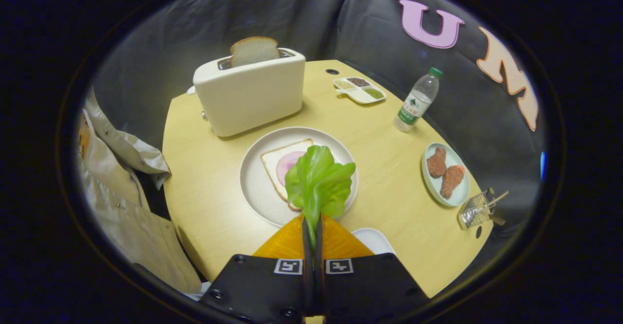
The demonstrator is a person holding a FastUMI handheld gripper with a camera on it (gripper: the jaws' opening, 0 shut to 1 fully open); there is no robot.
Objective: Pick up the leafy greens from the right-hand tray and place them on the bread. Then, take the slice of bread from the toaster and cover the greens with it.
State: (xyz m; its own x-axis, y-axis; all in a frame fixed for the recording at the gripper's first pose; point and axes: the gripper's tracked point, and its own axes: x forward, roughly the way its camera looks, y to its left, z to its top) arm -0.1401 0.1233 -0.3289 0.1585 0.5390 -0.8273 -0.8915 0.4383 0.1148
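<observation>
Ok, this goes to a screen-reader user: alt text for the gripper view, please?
The tool is shut on a leafy green, held above a bread slice on a round plate. Beyond stands a toaster holding another slice.

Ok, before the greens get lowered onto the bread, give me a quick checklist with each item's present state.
1. Claw shut on the leafy greens by the stem: ok.
2. Greens off the table, over the plate: ok.
3. Bread on the plate, with a pink slice on it, uncovered enough to receive them: ok.
4. Greens centred over that bread: not ok, they sit towards its right edge.
5. Second slice waiting upright in the toaster: ok.
6. How high the greens hang above the bread: cannot tell.
</observation>
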